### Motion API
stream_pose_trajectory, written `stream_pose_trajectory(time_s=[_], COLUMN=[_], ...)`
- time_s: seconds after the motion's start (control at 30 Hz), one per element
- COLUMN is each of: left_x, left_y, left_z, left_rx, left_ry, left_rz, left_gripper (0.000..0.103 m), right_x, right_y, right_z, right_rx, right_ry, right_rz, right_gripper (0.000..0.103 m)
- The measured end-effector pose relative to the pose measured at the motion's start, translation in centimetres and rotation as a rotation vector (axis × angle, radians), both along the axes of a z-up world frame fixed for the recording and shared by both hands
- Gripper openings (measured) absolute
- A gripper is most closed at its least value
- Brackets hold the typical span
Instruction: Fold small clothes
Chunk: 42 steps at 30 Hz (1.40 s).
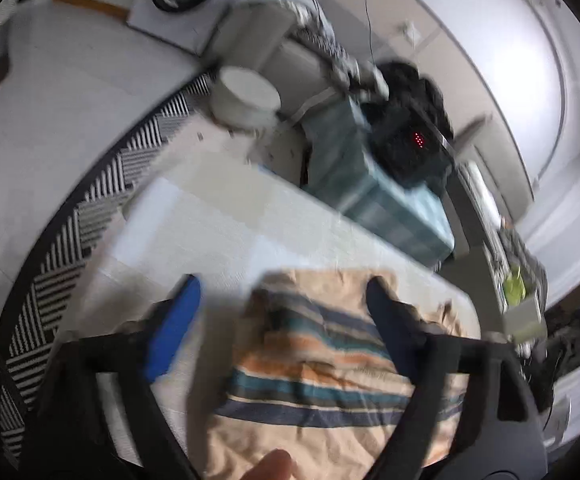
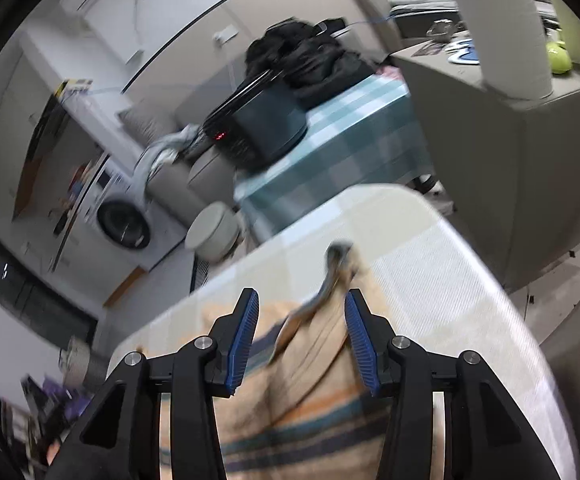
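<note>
A pale table [image 1: 218, 216] fills the lower part of both views, and the task's thing, a small striped garment [image 1: 321, 368] in peach cloth with navy, teal and orange bands, lies on it directly under both grippers, its far edge near the table's far side in the left wrist view. Behind the table stand a box under a teal checked cloth [image 2: 353, 128] with a dark heap on top, a washing machine [image 2: 124, 224] and a round white stool [image 1: 246, 96]. The left gripper [image 1: 282, 308] hangs over the garment with its fingers spread wide and nothing between the pads; one blue pad sits over bare table beside the cloth's edge, the other over the stripes. The right gripper [image 2: 299, 336] has its fingers roughly half apart, straddling a raised ridge of cloth [image 2: 329, 280] that ends in a twisted, darker tip, but the pads do not appear to press on it, so it holds nothing. A fingertip [image 1: 270, 464] of the person shows at the bottom edge of the left view. The garment looks thin, light and limp: it will sag and wrinkle, will not keep a crease unaided, and may drag across the smooth top when pulled. I judge the best hold to be a pinch at a hem or corner, one gripper at each end of the same edge, so that it lifts evenly
</note>
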<state>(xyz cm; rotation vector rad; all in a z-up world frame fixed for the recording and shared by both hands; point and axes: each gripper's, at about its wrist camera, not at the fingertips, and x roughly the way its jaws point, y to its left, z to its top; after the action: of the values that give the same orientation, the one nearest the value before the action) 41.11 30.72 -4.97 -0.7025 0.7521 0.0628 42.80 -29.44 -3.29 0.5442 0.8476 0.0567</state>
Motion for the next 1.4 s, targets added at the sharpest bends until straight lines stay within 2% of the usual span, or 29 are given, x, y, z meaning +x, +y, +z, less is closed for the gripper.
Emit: stream_pose_trajectory(time_s=[0.07, 0.2, 0.27, 0.37, 0.43, 0.5, 0.6, 0.7, 0.77, 0.8, 0.83, 0.9, 1.03, 1.2, 1.3, 1.4], left_x=[-0.9, -3.6, -5.5, -8.7, -11.5, -13.9, -16.9, -18.9, -20.1, -20.3, -20.6, -20.8, -21.7, -22.4, -22.7, -22.5], left_y=[0.6, 0.4, -0.4, -1.9, -3.1, -4.1, -6.1, -7.5, -8.1, -8.2, -8.4, -8.5, -7.5, -6.7, -6.8, -6.8], left_z=[1.0, 2.5, 2.5, 1.5, 0.8, 0.4, -0.1, -1.1, -1.5, -1.5, -1.6, -1.8, -1.7, -2.1, -1.9, -2.1], left_rx=[-0.019, 0.008, 0.009, -0.025, -0.07, -0.095, -0.07, -0.069, -0.077, -0.065, -0.046, -0.023, 0.029, 0.012, 0.018, 0.018], left_ry=[-0.012, -0.02, -0.006, 0.037, 0.046, 0.055, 0.079, 0.11, 0.081, 0.069, 0.065, 0.051, 0.056, 0.065, 0.062, 0.066], left_rz=[0.002, -0.001, -0.014, -0.068, -0.119, -0.16, -0.222, -0.248, -0.242, -0.236, -0.23, -0.224, -0.231, -0.223, -0.23, -0.231], left_gripper=[0.083, 0.083, 0.083, 0.083, 0.07, 0.068, 0.066, 0.056, 0.045, 0.027, 0.015, 0.01, 0.009, 0.009, 0.01, 0.01], right_x=[-0.8, -2.0, -2.6, -3.5, -4.4, -5.3, -6.7, -8.0, -9.1, -9.8, -10.5, -11.8, -13.7, -16.8, -19.2, -19.9], right_y=[0.7, 1.6, 1.5, 1.8, 2.2, 2.7, 3.5, 4.1, 4.4, 4.4, 4.4, 4.3, 3.2, 1.6, 0.3, -1.6], right_z=[0.2, -0.2, -0.8, -0.9, -0.7, -0.4, -0.1, 0.1, 0.3, 0.4, 0.5, 0.8, 1.3, 0.9, 0.4, -0.9], right_rx=[-0.012, 0.025, 0.078, 0.082, 0.088, 0.069, 0.044, 0.041, 0.032, 0.029, 0.022, -0.003, -0.033, -0.197, -0.215, -0.179], right_ry=[0.003, 0.059, 0.093, 0.107, 0.107, 0.113, 0.112, 0.112, 0.115, 0.115, 0.115, 0.118, 0.121, 0.172, 0.177, 0.204], right_rz=[0.03, 0.076, 0.07, 0.076, 0.102, 0.125, 0.155, 0.18, 0.198, 0.206, 0.214, 0.226, 0.22, 0.153, 0.152, 0.137], right_gripper=[0.046, 0.046, 0.046, 0.046, 0.046, 0.046, 0.046, 0.046, 0.046, 0.046, 0.046, 0.046, 0.046, 0.046, 0.046, 0.047])
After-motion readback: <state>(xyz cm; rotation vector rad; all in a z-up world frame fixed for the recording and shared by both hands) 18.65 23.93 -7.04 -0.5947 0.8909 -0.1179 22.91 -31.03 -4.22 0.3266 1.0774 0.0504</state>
